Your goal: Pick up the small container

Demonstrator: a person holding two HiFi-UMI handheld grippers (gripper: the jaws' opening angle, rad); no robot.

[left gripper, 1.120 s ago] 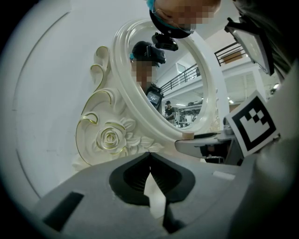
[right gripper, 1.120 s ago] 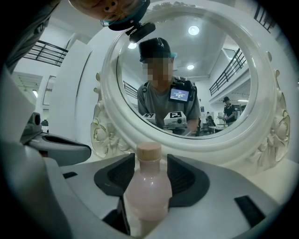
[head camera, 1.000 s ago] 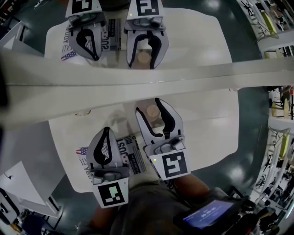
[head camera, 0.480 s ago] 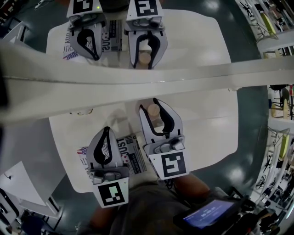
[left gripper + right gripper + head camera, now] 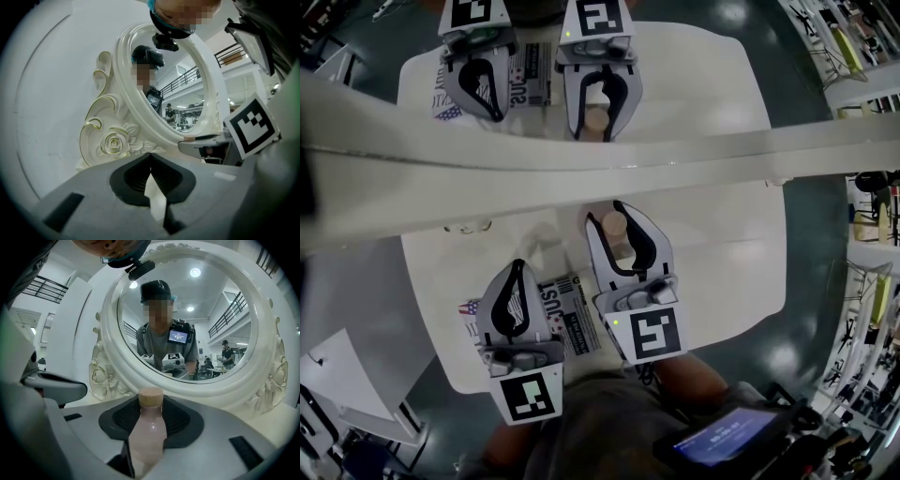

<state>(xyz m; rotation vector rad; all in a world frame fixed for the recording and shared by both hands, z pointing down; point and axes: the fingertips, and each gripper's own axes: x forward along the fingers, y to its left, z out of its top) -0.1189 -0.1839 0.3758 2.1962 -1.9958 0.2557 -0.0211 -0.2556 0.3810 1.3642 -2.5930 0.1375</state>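
A glossy white desk (image 5: 727, 272) with rounded corners carries an ornate white-framed oval mirror (image 5: 694, 155), which stands across its 12 o'clock side. A small pale-pink bottle with a cork stopper (image 5: 613, 225) stands upright near the centre, close to the mirror. A printed paper sheet with flag stripes (image 5: 569, 317) lies flat at 8 o'clock.

At lower centre the right gripper (image 5: 151, 409) is closing its jaws on the small container (image 5: 147, 434), a pale pink bottle with a tan cap, upright between the dark pads. Behind it a white ornate mirror (image 5: 108, 333) fills the frame, reflecting a person (image 5: 164, 341).
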